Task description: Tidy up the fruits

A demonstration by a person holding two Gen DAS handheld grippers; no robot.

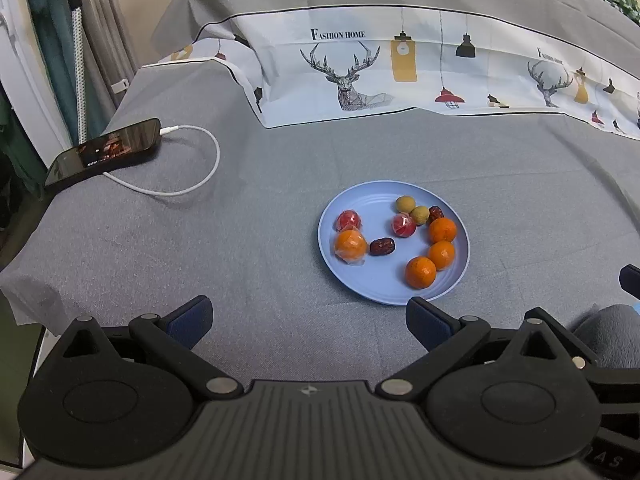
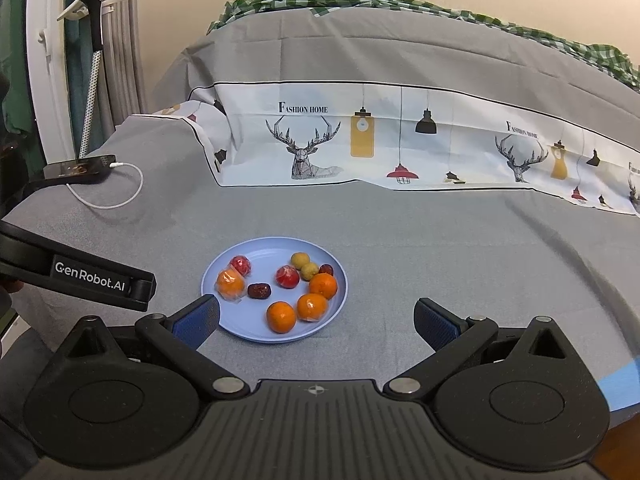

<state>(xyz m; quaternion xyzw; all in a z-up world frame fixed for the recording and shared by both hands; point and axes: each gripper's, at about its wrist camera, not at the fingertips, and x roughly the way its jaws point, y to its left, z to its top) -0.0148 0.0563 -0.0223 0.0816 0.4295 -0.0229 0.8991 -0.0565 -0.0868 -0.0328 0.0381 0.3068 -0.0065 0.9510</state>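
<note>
A light blue plate (image 1: 360,208) (image 2: 264,248) lies on the grey bedspread and holds several fruits. On it are several oranges, one in clear wrap (image 1: 350,245) (image 2: 230,283), two red wrapped fruits (image 1: 403,225) (image 2: 287,276), two yellow-green round fruits (image 1: 405,204) (image 2: 300,259) and two dark red dates (image 1: 381,246) (image 2: 259,291). My left gripper (image 1: 310,318) is open, hovering short of the plate's near-left edge. My right gripper (image 2: 318,320) is open, with the plate's near rim between its fingers from this angle. Neither holds anything.
A black phone (image 1: 104,152) (image 2: 80,168) on a white charging cable (image 1: 192,176) rests at the bed's far left corner. A folded quilt with a deer print (image 1: 348,76) (image 2: 304,152) runs across the back. The left gripper's body (image 2: 80,276) juts in from the left.
</note>
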